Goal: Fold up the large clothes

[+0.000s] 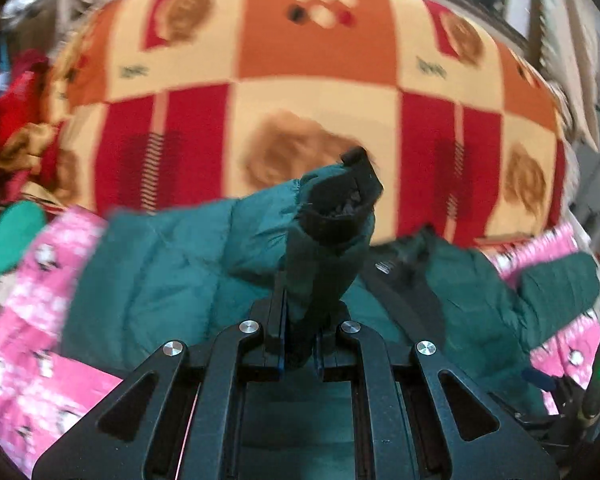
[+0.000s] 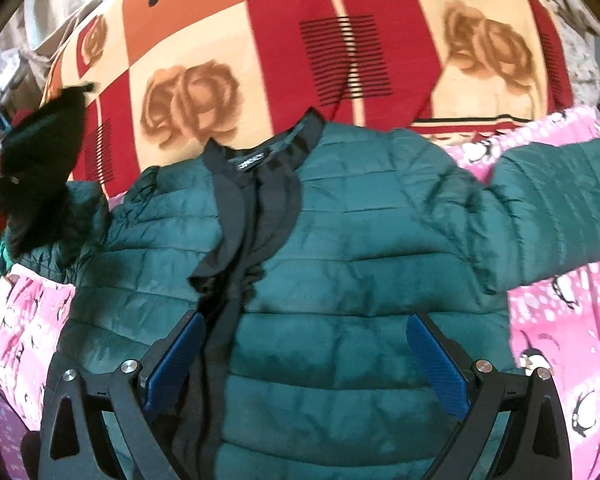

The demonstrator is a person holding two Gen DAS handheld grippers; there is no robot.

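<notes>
Now, the green puffer jacket (image 2: pixel 340 280) lies front-up on the pink penguin sheet (image 2: pixel 560 340), collar (image 2: pixel 268 152) toward the red and orange checked blanket (image 2: pixel 284 40), front placket gaping a little at the neck.

My left claw (image 1: pixel 300 304) is clamped tight on one sleeve (image 1: pixel 324 248), near the dark cuff (image 1: pixel 340 208); the sleeve stands up out of the jaws, lifted off the bed. In the right wrist view it shows as a dark raised shape at the far left.

My right claw (image 2: pixel 304 364) is spread wide, empty, hanging over the jacket's lower chest. Blue pads (image 2: pixel 436 364) sit either side of quilted fabric without pressing it.

Step, as I judge it: bring the held sleeve across the chest.

- Carry it low, so the shoulder hinges along one line and does not bunch.
- Lay the cuff flat inside the body outline, pointing toward the hem.
- The right claw could steady the body if the shell slides; slick fabric probably will.
- The other sleeve (image 2: pixel 540 208) lies spread out to the side; untouched, next in turn.
- Let go only once the sleeve rests flat.
</notes>
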